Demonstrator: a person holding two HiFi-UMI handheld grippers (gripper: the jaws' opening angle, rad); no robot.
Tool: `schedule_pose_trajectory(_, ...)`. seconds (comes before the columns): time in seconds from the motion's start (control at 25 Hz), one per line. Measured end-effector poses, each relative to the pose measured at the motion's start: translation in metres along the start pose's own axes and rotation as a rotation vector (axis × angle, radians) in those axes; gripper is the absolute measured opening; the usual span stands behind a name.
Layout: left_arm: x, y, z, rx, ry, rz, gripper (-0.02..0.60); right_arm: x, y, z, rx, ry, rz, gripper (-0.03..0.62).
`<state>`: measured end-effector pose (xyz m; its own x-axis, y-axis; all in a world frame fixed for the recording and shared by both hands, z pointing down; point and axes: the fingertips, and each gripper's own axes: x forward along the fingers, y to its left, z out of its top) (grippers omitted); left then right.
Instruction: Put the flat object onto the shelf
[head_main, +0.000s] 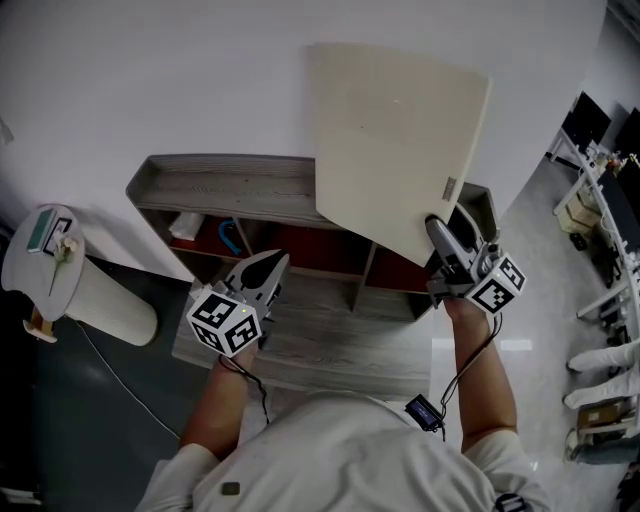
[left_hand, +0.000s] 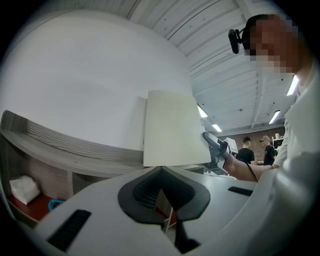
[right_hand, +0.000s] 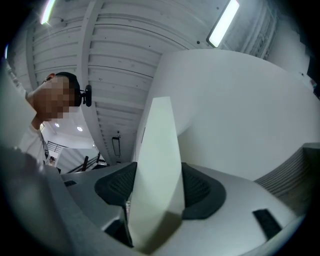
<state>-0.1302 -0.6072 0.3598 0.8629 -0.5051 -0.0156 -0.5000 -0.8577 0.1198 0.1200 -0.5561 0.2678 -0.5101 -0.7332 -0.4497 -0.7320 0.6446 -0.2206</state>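
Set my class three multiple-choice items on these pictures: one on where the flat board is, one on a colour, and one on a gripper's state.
1. Where is the cream flat board?
A. Lying on the floor
B. Raised over the right end of the grey wooden shelf
C. Inside a compartment

2. What colour lines the shelf's compartments?
A. Red
B. Green
C. Yellow

3. How do the left gripper's jaws stand?
A. Clamped on the board
B. Wide apart
C. Together, with nothing between them

Answers:
1. B, the right gripper clamps the board's lower corner and holds it up.
2. A, the red lining shows in the openings.
3. C, the left gripper view shows its pads meeting with nothing between them.
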Motion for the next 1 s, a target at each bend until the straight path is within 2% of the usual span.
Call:
schedule_pose_trajectory(0.36,0.012,0.011,-0.004,-0.003,0.010,-0.011,0.015,-0.001,-0.016,-0.010,-0.034,0.037,-0.021,0.281)
schedule_pose_trajectory(0.72,0.025,0.007,-0.006,-0.003,0.017,-0.024,0.015,0.005,-0.035,-0.022,-0.129,0.196,-0.060,0.282)
schedule_pose_trajectory(1.0,0.037,0.010,-0.011,-0.011,0.023,-0.027,0.015,0.003,-0.070,-0.018,-0.142,0.234,-0.161,0.291)
